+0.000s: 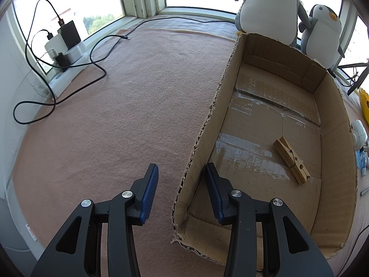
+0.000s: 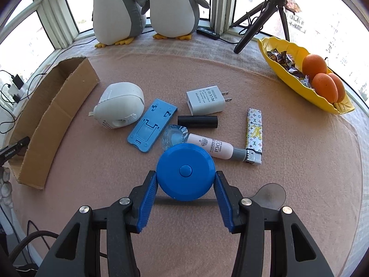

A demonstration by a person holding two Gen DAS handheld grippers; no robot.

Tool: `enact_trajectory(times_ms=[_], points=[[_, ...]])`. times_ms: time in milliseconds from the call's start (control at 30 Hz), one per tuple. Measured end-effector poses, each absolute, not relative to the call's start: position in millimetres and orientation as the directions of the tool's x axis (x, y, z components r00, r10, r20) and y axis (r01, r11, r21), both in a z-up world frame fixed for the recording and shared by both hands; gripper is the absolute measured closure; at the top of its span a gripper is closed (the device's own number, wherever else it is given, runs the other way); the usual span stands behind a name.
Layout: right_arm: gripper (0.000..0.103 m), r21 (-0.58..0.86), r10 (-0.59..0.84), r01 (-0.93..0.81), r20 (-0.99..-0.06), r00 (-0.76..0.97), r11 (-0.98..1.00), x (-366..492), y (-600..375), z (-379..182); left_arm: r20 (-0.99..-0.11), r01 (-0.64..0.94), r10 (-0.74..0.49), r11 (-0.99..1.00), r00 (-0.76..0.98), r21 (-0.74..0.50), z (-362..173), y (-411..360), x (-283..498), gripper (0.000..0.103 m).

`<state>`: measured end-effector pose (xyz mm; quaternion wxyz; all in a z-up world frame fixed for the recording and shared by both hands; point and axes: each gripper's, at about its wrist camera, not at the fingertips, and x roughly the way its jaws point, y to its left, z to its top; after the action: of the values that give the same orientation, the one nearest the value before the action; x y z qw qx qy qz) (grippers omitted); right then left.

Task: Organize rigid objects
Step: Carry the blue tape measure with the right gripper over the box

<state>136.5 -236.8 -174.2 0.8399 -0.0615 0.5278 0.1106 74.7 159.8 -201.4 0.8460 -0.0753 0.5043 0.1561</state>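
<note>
My right gripper (image 2: 185, 181) is shut on a round blue tape measure (image 2: 185, 172), held between both blue pads above the pink mat. Beyond it lie a white gadget (image 2: 120, 108), a blue phone stand (image 2: 151, 124), a white charger (image 2: 206, 99), a black cylinder (image 2: 197, 121), a pink tube (image 2: 212, 149), a patterned lighter (image 2: 253, 136) and a clear blue dish (image 2: 174, 137). My left gripper (image 1: 181, 173) is open and empty, astride the near left wall of the cardboard box (image 1: 207, 120). A wooden clothespin (image 1: 291, 160) lies in the box.
The box also shows at the left in the right wrist view (image 2: 57, 113). Two plush penguins (image 2: 147, 7) stand at the window. A yellow bowl (image 2: 283, 69) with oranges and sweets sits at the right, a tripod (image 2: 260, 20) behind it. Chargers and black cables (image 1: 69, 53) lie at the left.
</note>
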Motion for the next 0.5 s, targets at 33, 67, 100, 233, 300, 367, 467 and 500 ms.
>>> enact_trajectory(times_ms=[33, 67, 100, 233, 300, 367, 467, 500], points=[[0.058, 0.017, 0.129, -0.257, -0.896, 0.426, 0.966, 134.9, -233.7, -169.3, -0.877, -0.339, 0.188, 0.94, 0.442, 0.03, -201.3, 159.9, 74.6, 0.062], [0.058, 0.022, 0.139, -0.264, -0.891, 0.432, 0.964, 133.9, -229.6, -164.2, -0.877, -0.338, 0.189, 0.94, 0.443, 0.032, -201.3, 159.8, 74.6, 0.062], [0.057, 0.029, 0.152, -0.273, -0.885, 0.44, 0.962, 132.2, -225.0, -158.6, -0.876, -0.336, 0.19, 0.941, 0.442, 0.035, -201.1, 159.3, 74.6, 0.062], [0.058, 0.057, 0.205, -0.312, -0.862, 0.464, 0.948, 126.4, -202.1, -137.5, -0.876, -0.334, 0.191, 0.942, 0.443, 0.036, -200.9, 159.0, 75.1, 0.062], [0.058, 0.076, 0.234, -0.334, -0.854, 0.465, 0.939, 124.0, -187.7, -128.6, -0.877, -0.334, 0.19, 0.942, 0.441, 0.036, -200.7, 158.9, 75.6, 0.062], [0.058, 0.084, 0.258, -0.363, -0.847, 0.464, 0.928, 122.0, -170.6, -120.4, -0.877, -0.328, 0.191, 0.944, 0.441, 0.041, -200.7, 158.4, 76.4, 0.062], [0.058, 0.085, 0.287, -0.406, -0.836, 0.468, 0.91, 120.4, -140.5, -109.6, -0.878, -0.319, 0.187, 0.947, 0.44, 0.041, -200.6, 158.8, 77.4, 0.062], [0.058, 0.086, 0.294, -0.416, -0.833, 0.468, 0.905, 120.4, -131.0, -107.3, -0.879, -0.316, 0.182, 0.948, 0.441, 0.037, -200.7, 159.3, 77.1, 0.062]])
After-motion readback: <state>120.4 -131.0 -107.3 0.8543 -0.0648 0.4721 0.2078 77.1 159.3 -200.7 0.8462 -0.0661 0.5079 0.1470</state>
